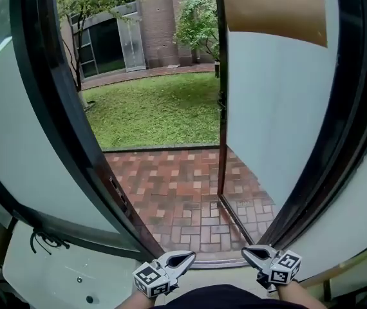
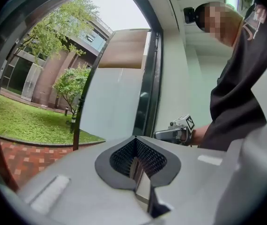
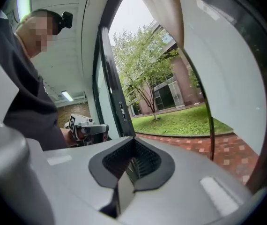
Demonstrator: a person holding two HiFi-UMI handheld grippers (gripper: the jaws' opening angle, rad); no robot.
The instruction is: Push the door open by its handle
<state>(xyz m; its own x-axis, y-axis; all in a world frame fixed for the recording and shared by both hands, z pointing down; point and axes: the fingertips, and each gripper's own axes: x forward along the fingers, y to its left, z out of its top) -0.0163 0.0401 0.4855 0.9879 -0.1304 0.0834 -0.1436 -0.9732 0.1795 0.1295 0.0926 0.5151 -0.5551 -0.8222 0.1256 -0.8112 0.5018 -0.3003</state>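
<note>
The frosted-glass door (image 1: pixel 273 108) in its dark frame stands swung outward at the right, its free edge (image 1: pixel 221 147) out over the brick paving. No handle shows plainly; a small dark fitting (image 1: pixel 221 102) sits on that edge. Low in the head view, both grippers are held near my body at the threshold, apart from the door. My left gripper (image 1: pixel 190 256) is shut with nothing in it, its meshed pads (image 2: pixel 145 158) meeting. My right gripper (image 1: pixel 246 252) is likewise shut and empty, pads (image 3: pixel 140 159) together. Each gripper view shows the other gripper (image 2: pixel 166 134) (image 3: pixel 98 128) beside it.
The dark fixed frame (image 1: pixel 61 121) with a latch plate (image 1: pixel 118 192) runs down the left of the opening. Beyond lie brick paving (image 1: pixel 177 192), a lawn (image 1: pixel 158 108), trees and a brick building. A brown cardboard patch (image 1: pixel 273 8) covers the door's top. The metal threshold (image 1: pixel 216 259) lies at my feet.
</note>
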